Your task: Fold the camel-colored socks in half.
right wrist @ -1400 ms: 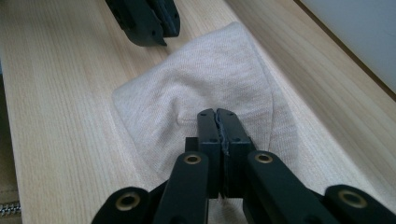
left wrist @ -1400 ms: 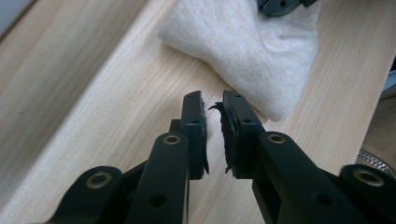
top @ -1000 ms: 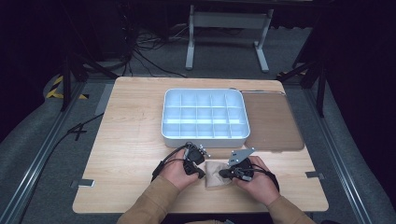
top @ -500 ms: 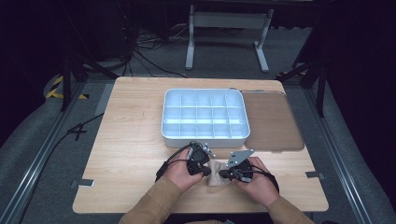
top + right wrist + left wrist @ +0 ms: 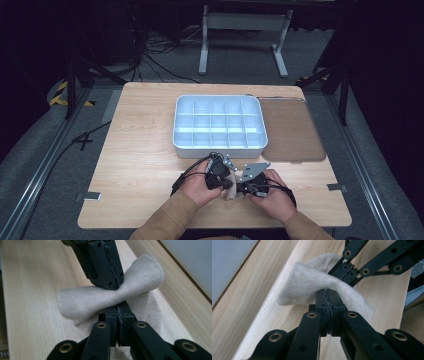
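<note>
A small beige cloth (image 5: pixel 231 191) is bunched up between the person's two hands near the table's front edge. My left gripper (image 5: pixel 223 184) is shut on it from the left and my right gripper (image 5: pixel 242 189) from the right. In the left gripper view my closed jaws (image 5: pixel 328 293) pinch the cloth's (image 5: pixel 307 282) near edge, and the right gripper's tips (image 5: pixel 345 271) bite its far side. In the right gripper view my jaws (image 5: pixel 119 308) have just eased a touch but still press the cloth (image 5: pixel 82 302). The left gripper (image 5: pixel 113 285) pinches it just beyond.
A white tray (image 5: pixel 220 151) with several empty compartments stands at the table's middle, just beyond the hands. A brown translucent lid (image 5: pixel 290 130) lies flat to its right. Bare wood stretches to the left of the hands.
The two hands have drawn closer together. The cloth, which lay flat between the grippers, is now gathered into a narrow raised fold between them.
</note>
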A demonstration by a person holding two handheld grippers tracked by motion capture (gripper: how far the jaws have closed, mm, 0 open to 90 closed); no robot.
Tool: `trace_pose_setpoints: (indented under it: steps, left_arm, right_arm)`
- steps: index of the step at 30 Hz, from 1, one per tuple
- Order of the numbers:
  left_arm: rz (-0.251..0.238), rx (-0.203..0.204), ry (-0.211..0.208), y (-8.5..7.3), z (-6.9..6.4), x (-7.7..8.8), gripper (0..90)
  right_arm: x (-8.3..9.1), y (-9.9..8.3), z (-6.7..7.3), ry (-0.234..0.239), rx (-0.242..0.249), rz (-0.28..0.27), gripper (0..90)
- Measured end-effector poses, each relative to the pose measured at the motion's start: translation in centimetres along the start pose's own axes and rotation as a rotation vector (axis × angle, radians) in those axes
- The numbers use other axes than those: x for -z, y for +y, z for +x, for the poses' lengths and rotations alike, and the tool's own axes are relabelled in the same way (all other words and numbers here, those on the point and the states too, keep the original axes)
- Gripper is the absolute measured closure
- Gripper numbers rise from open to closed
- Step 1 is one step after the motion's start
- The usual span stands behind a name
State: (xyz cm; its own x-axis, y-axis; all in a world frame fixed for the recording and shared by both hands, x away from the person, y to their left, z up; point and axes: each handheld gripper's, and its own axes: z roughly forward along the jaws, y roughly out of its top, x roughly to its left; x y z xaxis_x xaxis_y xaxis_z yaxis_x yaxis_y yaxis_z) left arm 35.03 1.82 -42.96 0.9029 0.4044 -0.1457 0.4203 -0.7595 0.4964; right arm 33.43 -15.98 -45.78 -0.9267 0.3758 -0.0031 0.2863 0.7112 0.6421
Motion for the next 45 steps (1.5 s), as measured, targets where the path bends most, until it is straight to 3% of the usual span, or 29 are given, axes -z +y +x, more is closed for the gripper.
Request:
trace_pose_setpoints:
  steps: [6,7,10,11,12,13,15,24,33,35,40,45]
  left_arm:
    - [0.014,0.012,-0.001,-0.1,0.2,0.1,87.5]
    - [0.013,0.016,-0.005,-0.1,0.3,0.1,87.6]
    - [0.019,0.022,-0.011,-0.1,0.2,0.2,87.6]
    - [0.017,0.022,-0.009,0.0,0.2,0.1,87.6]
    - [0.02,0.024,-0.009,0.0,0.2,0.2,87.6]
    - [0.013,0.025,-0.007,0.0,0.2,0.1,87.6]
    - [0.014,0.024,-0.005,0.0,0.2,0.1,87.2]
    - [-0.018,-0.026,-0.004,0.6,-0.4,0.3,87.4]
    - [-0.021,-0.064,-0.022,1.3,-0.5,-0.8,87.6]
    - [-0.023,-0.052,-0.026,1.3,-0.5,-1.0,87.4]
    - [-0.024,-0.082,-0.04,1.4,-0.7,-2.2,85.6]
    - [-0.04,-0.099,-0.039,1.2,-0.7,-2.0,82.0]
  right_arm:
    - [1.7,0.1,-0.3,0.011,-0.022,-0.015,86.9]
    - [2.8,0.0,-0.8,-0.012,-0.043,-0.02,87.5]
    - [3.6,-0.4,-1.5,-0.047,-0.081,-0.014,87.9]
    - [4.0,-1.0,-2.2,-0.072,-0.13,0.059,87.6]
    - [4.0,-1.0,-2.2,-0.072,-0.13,0.059,87.6]
    - [3.7,-1.5,-2.5,-0.061,-0.16,0.104,87.6]
    - [3.0,-1.8,-2.4,-0.041,-0.172,0.133,87.5]
    - [1.5,-1.6,-1.9,-0.013,-0.146,0.099,88.9]
    - [1.4,-1.6,-1.7,-0.01,-0.149,0.088,89.0]
    - [1.4,-1.7,-1.8,-0.006,-0.149,0.083,88.9]
    - [1.5,-1.8,-1.8,-0.01,-0.154,0.084,87.8]
    - [1.6,-1.8,-1.8,-0.008,-0.157,0.083,86.9]
